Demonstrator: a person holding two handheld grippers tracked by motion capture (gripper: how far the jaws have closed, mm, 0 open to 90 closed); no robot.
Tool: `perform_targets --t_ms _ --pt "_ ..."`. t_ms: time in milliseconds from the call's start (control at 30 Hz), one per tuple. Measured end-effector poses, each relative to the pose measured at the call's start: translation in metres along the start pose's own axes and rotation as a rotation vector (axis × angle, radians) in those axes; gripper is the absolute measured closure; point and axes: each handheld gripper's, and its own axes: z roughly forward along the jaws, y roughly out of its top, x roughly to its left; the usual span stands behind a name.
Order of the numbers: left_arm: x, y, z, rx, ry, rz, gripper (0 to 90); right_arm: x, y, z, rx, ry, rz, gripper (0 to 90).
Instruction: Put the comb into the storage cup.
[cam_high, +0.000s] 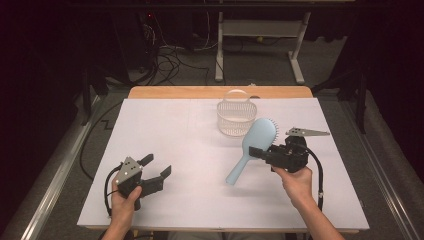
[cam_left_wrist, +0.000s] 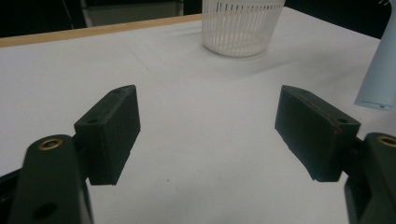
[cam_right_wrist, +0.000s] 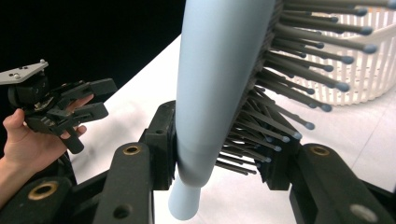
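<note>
Holding the light blue hairbrush (cam_high: 252, 146), our right gripper (cam_high: 261, 153) sits at about 4 o'clock on the white table (cam_high: 190, 150) in the high view. Its jaws are closed on the brush where the head meets the handle: in the right gripper view one pad presses the smooth back and the other pad presses into the bristles (cam_right_wrist: 299, 88). The brush (cam_right_wrist: 219, 84) is lifted above the table, with its handle pointing toward 7 o'clock and its head toward 1 o'clock in the high view. The head is just beside the white slotted basket (cam_high: 236, 117), which stands upright at about 12 o'clock from the middle of the table; whether they touch we cannot tell.

Our left gripper (cam_high: 159, 167) is at about 8 o'clock on the table, well apart from the brush. Its jaws stand wide and nothing is between them; in the left gripper view we see bare table between the two black pads (cam_left_wrist: 109, 133). The same view shows the basket (cam_left_wrist: 240, 25) at 12 o'clock and the end of the brush handle (cam_left_wrist: 380, 70) at 3 o'clock.
</note>
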Motion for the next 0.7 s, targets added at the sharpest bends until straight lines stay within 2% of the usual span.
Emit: perform_targets --t_ms 133,333,433,533,567,700 --pt "0.002 -0.002 -0.002 0.001 0.01 -0.007 23.1 -0.001 0.002 -0.001 -0.001 -0.008 -0.003 56.1" --pt "0.004 -0.004 -0.002 0.013 0.003 -0.011 23.2 -0.002 0.006 -0.002 -0.002 -0.014 -0.005 56.1" --pt "0.005 -0.005 -0.002 0.003 0.0 -0.027 23.1 -0.004 0.009 -0.002 -0.003 -0.021 -0.01 56.1" --pt "0.007 -0.004 -0.003 0.013 -0.024 -0.048 23.2 -0.005 0.011 -0.003 -0.005 -0.026 -0.008 56.1" --pt "0.008 -0.004 -0.003 0.024 -0.03 -0.056 26.6 -0.006 0.013 -0.003 -0.007 -0.03 -0.008 56.1" --pt "0.008 -0.003 -0.004 0.03 -0.031 -0.052 27.6 -0.007 0.016 -0.005 -0.01 -0.037 -0.011 56.2"
